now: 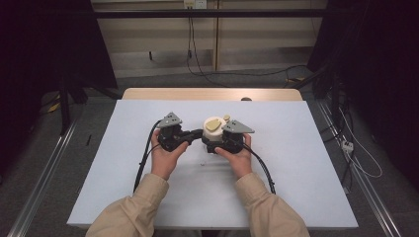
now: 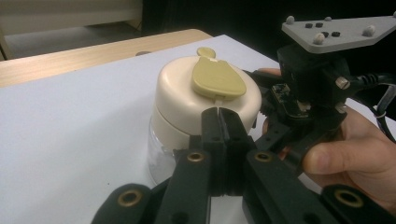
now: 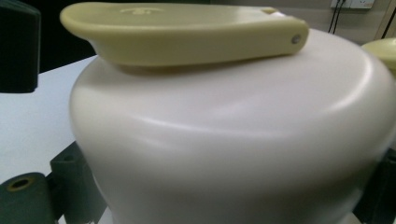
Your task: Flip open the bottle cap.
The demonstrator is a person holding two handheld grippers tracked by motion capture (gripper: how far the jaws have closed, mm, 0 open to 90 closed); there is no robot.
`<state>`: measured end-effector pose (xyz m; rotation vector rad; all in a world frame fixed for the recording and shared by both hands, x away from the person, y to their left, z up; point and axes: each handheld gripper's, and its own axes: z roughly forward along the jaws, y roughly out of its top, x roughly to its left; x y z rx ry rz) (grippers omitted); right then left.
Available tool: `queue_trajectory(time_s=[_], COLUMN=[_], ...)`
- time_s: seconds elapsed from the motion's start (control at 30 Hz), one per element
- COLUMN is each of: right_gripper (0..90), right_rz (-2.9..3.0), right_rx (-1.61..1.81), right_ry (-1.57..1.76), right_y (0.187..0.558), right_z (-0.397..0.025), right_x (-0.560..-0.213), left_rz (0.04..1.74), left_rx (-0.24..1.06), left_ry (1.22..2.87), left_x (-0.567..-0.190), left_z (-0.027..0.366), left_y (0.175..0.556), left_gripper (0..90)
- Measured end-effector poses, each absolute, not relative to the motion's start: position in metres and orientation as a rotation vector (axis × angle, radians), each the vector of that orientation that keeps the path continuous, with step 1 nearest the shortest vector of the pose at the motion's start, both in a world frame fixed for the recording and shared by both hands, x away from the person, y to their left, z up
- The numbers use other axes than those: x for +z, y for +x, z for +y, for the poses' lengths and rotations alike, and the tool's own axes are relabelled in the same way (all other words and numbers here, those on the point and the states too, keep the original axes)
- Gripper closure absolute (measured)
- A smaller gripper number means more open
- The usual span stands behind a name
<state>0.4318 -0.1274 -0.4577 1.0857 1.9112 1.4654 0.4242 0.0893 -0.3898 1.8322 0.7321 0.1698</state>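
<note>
Here, nearest the person, both hands come up from the table's (image 1: 123, 187) near edge, each holding a claw. The left gripper (image 2: 218, 122) has its jaws pressed flat together with nothing between them, their tips just short of the jar's cream lid (image 2: 187, 100). The jar (image 1: 213, 129) stands upright just beyond those tips, with a clear lower body (image 2: 161, 156) and an olive-yellow flip tab (image 2: 217, 79) lying on top. The right gripper (image 1: 217, 143) sits on the jar's other side; in the right gripper view its jaws stand either side of the lid (image 3: 233, 140), close against it, clenched on the jar. Farther off lie the table's wooden edge (image 1: 212, 94) and floor cables (image 1: 237, 74).
</note>
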Motion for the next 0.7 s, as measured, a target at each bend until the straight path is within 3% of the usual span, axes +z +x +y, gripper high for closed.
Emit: queue_trajectory(time_s=[0.7], right_gripper=[6.5], right_rz=[1.911], right_rx=[1.465], right_ry=[1.089], right_y=[0.4317], right_z=[-0.1272], right_x=[-0.4575], left_rz=[0.743], left_rx=[0.181], left_ry=[1.874], left_x=[-0.3882], left_z=[0.0797], left_y=[0.429], left_gripper=[90.0])
